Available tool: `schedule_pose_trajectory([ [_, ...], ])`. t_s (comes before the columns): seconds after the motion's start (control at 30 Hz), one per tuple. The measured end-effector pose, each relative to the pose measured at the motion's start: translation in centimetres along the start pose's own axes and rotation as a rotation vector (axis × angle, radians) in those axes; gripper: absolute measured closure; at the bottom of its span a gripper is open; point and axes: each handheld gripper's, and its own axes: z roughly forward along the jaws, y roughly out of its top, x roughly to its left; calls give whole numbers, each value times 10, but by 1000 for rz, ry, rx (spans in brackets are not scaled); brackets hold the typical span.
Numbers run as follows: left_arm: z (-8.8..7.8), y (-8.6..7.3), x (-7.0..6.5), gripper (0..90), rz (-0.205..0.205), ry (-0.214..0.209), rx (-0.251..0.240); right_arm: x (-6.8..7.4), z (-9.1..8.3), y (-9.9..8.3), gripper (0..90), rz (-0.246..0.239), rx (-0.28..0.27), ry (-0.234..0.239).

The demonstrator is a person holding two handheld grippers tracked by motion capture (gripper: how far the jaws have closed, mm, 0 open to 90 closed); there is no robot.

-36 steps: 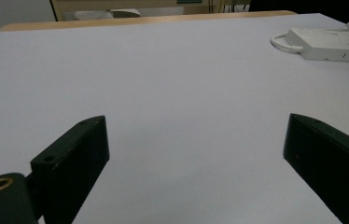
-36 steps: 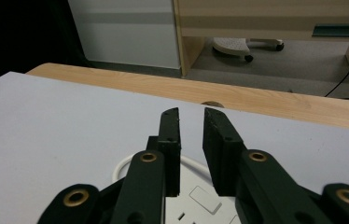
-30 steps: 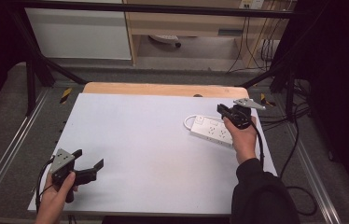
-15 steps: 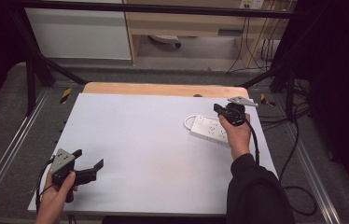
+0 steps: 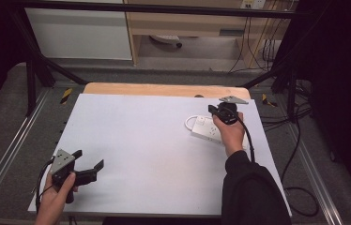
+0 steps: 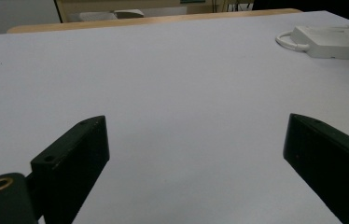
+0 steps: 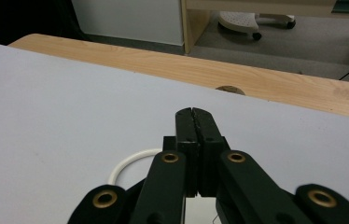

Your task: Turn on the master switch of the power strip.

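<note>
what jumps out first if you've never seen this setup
The white plastic power strip with its looped white cable lies at the right of the pale grey table sheet, and the right gripper sits just above it with its black fingers pressed flat together. At the near left corner the left gripper hangs over bare sheet, its fingers spread wide apart with nothing between them.

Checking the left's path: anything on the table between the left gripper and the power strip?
Nothing: bare white tabletop from the left gripper to the power strip, clearest in the left gripper view.
</note>
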Motion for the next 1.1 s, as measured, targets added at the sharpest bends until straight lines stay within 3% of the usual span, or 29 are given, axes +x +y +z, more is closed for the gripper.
schedule_pose_trajectory([
  [0.53,1,0,0,64,-4,-8,-1,1,18,-10,900,-8,67,-18],
  [1.1,1,0,-1,63,-1,-7,6,4,26,-17,900,-19,121,-10],
])
